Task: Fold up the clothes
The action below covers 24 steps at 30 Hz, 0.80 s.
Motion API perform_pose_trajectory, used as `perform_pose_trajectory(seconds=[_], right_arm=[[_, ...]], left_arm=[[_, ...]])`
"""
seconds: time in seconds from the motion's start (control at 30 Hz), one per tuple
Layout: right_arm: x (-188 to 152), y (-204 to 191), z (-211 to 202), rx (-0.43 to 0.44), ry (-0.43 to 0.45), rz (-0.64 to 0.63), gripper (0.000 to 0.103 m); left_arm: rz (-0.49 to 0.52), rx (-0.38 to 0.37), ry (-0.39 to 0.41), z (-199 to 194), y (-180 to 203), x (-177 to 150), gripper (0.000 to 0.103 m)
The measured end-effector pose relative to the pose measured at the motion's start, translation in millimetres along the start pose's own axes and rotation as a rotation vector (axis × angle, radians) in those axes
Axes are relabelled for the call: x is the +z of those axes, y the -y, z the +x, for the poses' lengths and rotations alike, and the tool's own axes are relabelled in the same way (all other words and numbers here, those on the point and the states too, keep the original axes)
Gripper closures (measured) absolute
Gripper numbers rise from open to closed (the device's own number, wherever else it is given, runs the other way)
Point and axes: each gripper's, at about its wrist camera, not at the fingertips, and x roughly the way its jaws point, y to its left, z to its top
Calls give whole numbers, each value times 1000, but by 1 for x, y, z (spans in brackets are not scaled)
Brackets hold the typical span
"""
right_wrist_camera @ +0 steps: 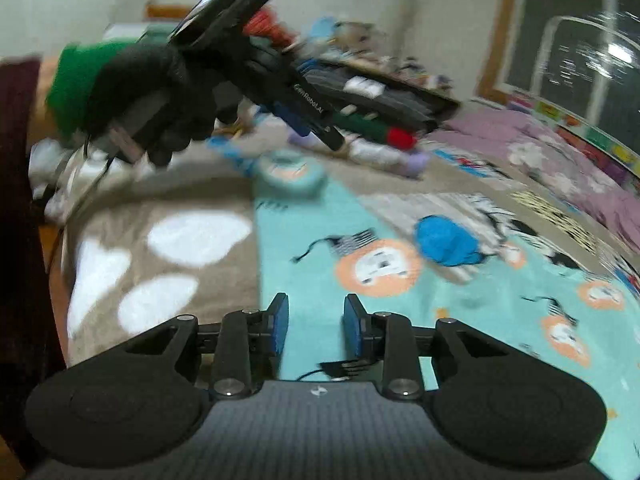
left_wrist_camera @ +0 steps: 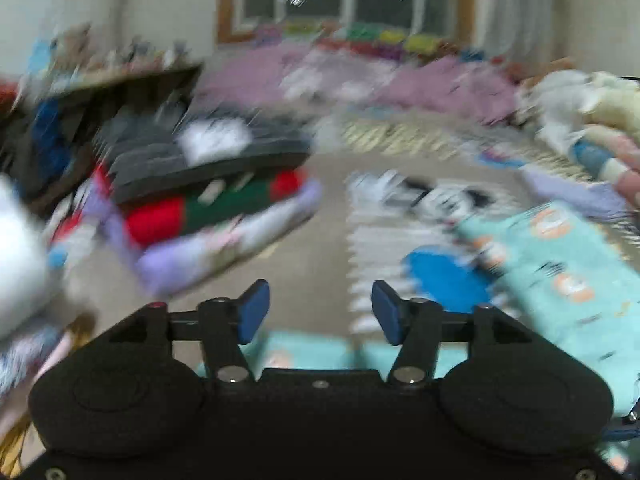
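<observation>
A turquoise garment (right_wrist_camera: 460, 300) printed with orange lion faces lies flat on the bed; it also shows in the left wrist view (left_wrist_camera: 560, 280). A blue piece (right_wrist_camera: 446, 244) rests on it. My right gripper (right_wrist_camera: 316, 324) is open and empty just above the garment's left edge. My left gripper (left_wrist_camera: 318, 310) is open and empty, held in the air; in the right wrist view it (right_wrist_camera: 320, 128) is gripped by a black-gloved hand (right_wrist_camera: 160, 92) above the bed. The left wrist view is motion-blurred.
A stack of folded clothes (left_wrist_camera: 208, 192), grey on top, then red, green and lilac, sits at the far left of the bed; it also shows in the right wrist view (right_wrist_camera: 380, 120). A beige blanket with white patches (right_wrist_camera: 160, 264) covers the bed. Loose clothes (left_wrist_camera: 592, 128) pile at right.
</observation>
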Motion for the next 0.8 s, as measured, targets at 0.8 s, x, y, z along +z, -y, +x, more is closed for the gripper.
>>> perform_pose_trajectory(seconds=[0.8], right_arm=[[-143,327,-129,-226,206,1140,53]], left_arm=[[-294,-301,-182,126,63,44,47]])
